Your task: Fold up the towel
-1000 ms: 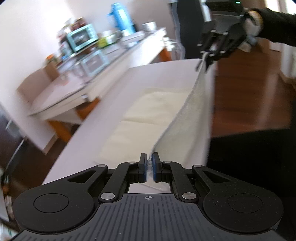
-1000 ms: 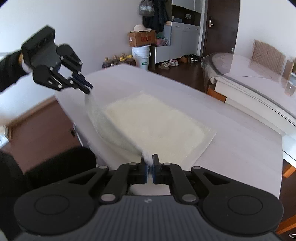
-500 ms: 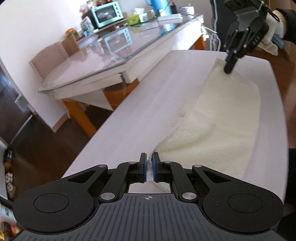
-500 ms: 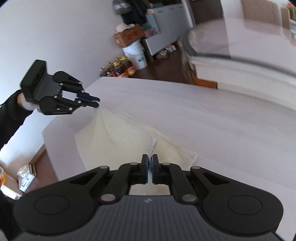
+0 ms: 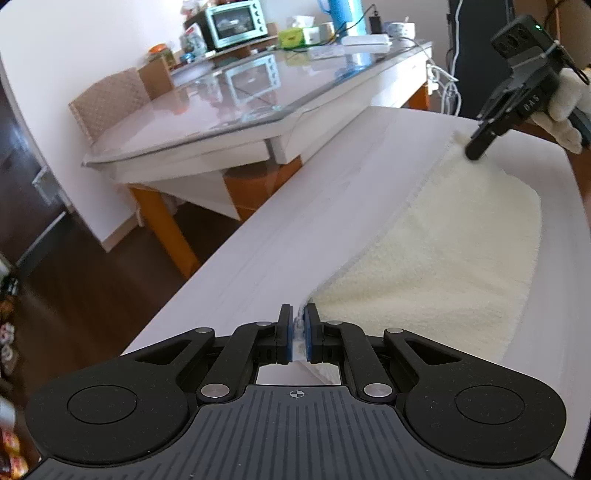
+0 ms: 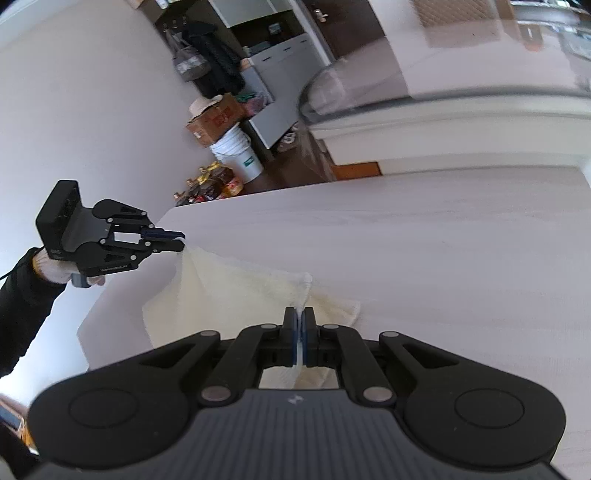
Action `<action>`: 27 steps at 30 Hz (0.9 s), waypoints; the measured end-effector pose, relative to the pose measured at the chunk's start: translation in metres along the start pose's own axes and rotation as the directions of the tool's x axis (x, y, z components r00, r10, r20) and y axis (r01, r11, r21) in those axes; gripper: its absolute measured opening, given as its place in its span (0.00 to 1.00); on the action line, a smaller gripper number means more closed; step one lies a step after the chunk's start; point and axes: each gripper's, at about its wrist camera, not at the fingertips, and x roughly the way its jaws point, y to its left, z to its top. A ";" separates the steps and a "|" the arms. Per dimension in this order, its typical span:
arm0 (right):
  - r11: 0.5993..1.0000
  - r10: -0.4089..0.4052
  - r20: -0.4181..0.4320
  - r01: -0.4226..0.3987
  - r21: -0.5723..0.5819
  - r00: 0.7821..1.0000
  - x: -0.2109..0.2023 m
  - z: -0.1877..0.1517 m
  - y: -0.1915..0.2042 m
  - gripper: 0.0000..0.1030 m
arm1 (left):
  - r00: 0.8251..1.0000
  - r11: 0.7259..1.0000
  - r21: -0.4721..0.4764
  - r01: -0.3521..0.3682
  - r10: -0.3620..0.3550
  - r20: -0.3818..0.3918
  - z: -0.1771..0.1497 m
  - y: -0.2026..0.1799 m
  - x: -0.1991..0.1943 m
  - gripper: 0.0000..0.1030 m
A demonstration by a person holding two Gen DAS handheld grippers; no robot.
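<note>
A cream terry towel [image 5: 443, 251] lies doubled over on the white table [image 5: 303, 221], its folded layer reaching toward the table's far side. My left gripper [image 5: 299, 321] is shut on one corner of the towel, low over the table. My right gripper [image 5: 474, 149] pinches the other corner at the towel's far end. In the right wrist view the right gripper [image 6: 299, 325] holds a thin edge of the towel [image 6: 229, 295] between its pads, and the left gripper [image 6: 177, 240] grips the far corner, held by a gloved hand [image 6: 55, 271].
A glass-topped table [image 5: 240, 110] with a toaster oven [image 5: 236, 18], a blue kettle and boxes stands just beyond the white table, with a chair [image 5: 110, 103] beside it. Dark wood floor lies between them. A white bucket [image 6: 240, 155] and a box stand by the wall.
Both grippers have carried the lifted towel edge across and down over the rest of the towel. The raised flap now lies nearly flat on the lower layer. Both wrists have rolled.
</note>
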 end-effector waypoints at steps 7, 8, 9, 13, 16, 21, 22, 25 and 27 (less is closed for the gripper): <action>0.997 -0.071 -0.024 0.071 0.008 0.997 0.008 -0.010 -0.002 0.05 | 0.999 0.999 -0.008 -0.040 0.040 -0.033 -0.004 -0.001 0.025 0.13; 0.997 -0.083 -0.017 0.083 0.006 0.996 0.008 -0.012 -0.003 0.08 | 0.998 0.999 -0.011 -0.045 0.044 -0.033 -0.005 -0.002 0.028 0.14; 0.995 -0.099 0.001 0.099 0.009 0.995 0.005 -0.015 -0.004 0.13 | 0.998 0.998 -0.025 -0.054 0.054 -0.029 -0.007 -0.001 0.028 0.16; 0.987 -0.161 0.054 0.161 -0.008 0.986 -0.010 -0.019 0.004 0.18 | 0.996 0.993 -0.080 -0.085 0.085 -0.014 -0.013 0.006 0.024 0.40; 0.981 -0.183 0.083 0.187 -0.048 0.980 -0.020 -0.023 0.019 0.18 | 0.995 0.990 -0.102 -0.101 0.101 -0.003 -0.018 0.011 0.012 0.44; 0.976 -0.170 0.110 0.182 -0.115 0.979 -0.026 -0.041 0.062 0.20 | 0.998 0.994 -0.096 -0.058 0.061 0.031 -0.028 0.004 -0.011 0.44; 0.974 -0.165 0.097 0.178 -0.139 0.981 -0.023 -0.047 0.072 0.20 | 0.998 0.995 -0.079 -0.054 0.056 0.025 -0.029 -0.002 -0.013 0.43; 0.961 -0.174 0.051 0.181 -0.210 0.983 -0.008 -0.061 0.092 0.19 | 1.000 0.999 -0.023 -0.022 0.022 0.008 -0.033 -0.022 -0.013 0.42; 0.955 -0.183 0.034 0.186 -0.231 0.983 -0.001 -0.065 0.096 0.19 | 1.000 1.000 0.001 -0.025 0.025 0.002 -0.036 -0.032 -0.012 0.40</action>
